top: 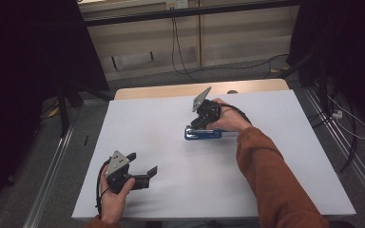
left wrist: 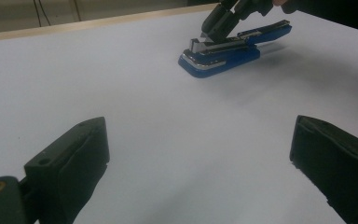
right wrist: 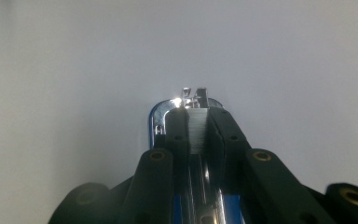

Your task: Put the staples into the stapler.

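Here the right gripper (top: pixel 196 124) has its fingers (right wrist: pixel 177 133) closed on the silver metal top strip of a blue stapler (top: pixel 202 133), which lies flat on the white desk (top: pixel 171 190) a little right of centre, its nose pointing toward the left side. From the left gripper view the stapler's (left wrist: pixel 223 51) base rests on the desk while the blue part at its far end stands slightly raised. The left gripper (top: pixel 142 166) rests near the desk's front left edge, well apart from the stapler, its fingers (left wrist: pixel 70 163) spread wide with nothing between them. I judge the grasp made; lifting, moving or opening the stapler seems still to come.
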The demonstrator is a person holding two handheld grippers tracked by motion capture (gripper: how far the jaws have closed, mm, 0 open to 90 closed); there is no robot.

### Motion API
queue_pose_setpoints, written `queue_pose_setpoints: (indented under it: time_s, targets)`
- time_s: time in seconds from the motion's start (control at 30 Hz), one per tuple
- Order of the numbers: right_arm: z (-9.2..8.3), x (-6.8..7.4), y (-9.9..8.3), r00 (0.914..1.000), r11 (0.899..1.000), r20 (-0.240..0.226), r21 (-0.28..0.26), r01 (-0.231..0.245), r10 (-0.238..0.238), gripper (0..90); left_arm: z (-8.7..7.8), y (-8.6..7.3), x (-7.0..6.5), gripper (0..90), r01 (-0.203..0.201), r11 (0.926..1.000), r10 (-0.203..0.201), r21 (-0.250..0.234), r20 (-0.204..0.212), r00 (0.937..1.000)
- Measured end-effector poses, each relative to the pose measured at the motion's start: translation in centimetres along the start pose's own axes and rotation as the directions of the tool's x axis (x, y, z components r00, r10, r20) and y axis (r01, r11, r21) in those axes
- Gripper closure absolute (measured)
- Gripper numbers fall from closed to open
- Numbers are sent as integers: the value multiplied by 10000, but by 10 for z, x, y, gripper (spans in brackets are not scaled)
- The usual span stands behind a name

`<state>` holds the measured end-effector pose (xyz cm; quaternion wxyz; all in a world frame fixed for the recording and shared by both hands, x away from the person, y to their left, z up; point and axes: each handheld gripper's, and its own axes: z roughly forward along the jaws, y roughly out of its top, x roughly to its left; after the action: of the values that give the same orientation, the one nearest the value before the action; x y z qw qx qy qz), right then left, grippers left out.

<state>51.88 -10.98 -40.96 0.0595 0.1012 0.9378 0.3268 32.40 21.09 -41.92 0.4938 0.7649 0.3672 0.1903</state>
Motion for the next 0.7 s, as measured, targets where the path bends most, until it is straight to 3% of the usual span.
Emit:
queue_pose_setpoints:
  time_s: [0.7]
  targets:
    - [5,0,2,9999,9998,42,150,141,-142,792,0,0,0,48,28,10000,-28,31,19,10000]
